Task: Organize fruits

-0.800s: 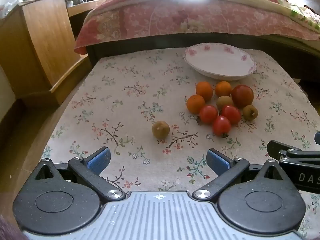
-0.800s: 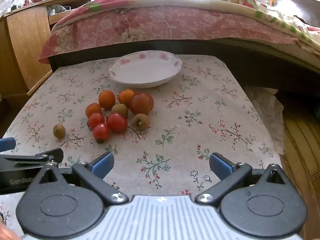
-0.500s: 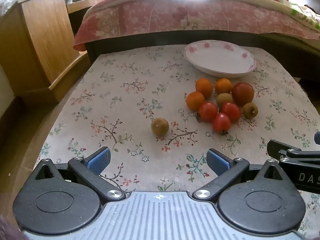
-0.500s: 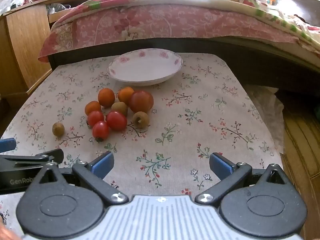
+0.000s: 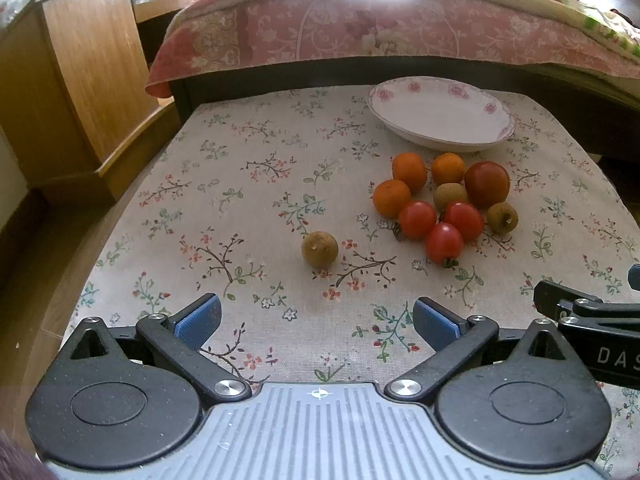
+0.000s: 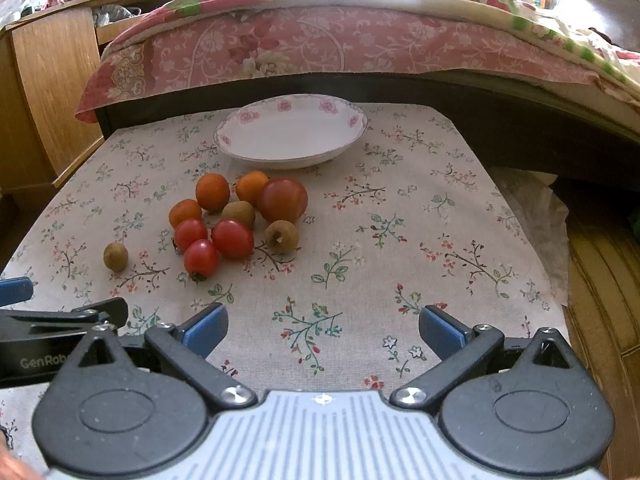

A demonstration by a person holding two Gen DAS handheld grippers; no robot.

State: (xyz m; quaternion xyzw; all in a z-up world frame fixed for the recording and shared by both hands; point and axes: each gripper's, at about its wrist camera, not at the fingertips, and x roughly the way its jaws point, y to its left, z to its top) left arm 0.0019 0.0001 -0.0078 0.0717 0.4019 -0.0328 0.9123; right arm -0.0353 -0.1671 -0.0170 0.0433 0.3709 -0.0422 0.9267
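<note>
Lettering reading "DAS" is showing on the right tool [image 6: 323,330] and "GenRob" on the left tool [image 5: 316,320]; both are hovering wide open and empty over the near edge of the floral-clothed surface [image 6: 400,216]. The fruit cluster [image 6: 240,216] is lying left of centre, one brown fruit [image 5: 319,249] sitting apart toward the left edge. A rose-rimmed plate [image 6: 290,136] is sitting by the far edge, a bed [image 6: 320,40] rising behind.

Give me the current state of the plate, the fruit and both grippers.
Plate: upright, nothing in it.
Fruit cluster: on the tablecloth, just in front of the plate.
Lone brown fruit: apart from the cluster, on the cloth.
Left gripper: open, holding nothing.
Right gripper: open, holding nothing.
</note>
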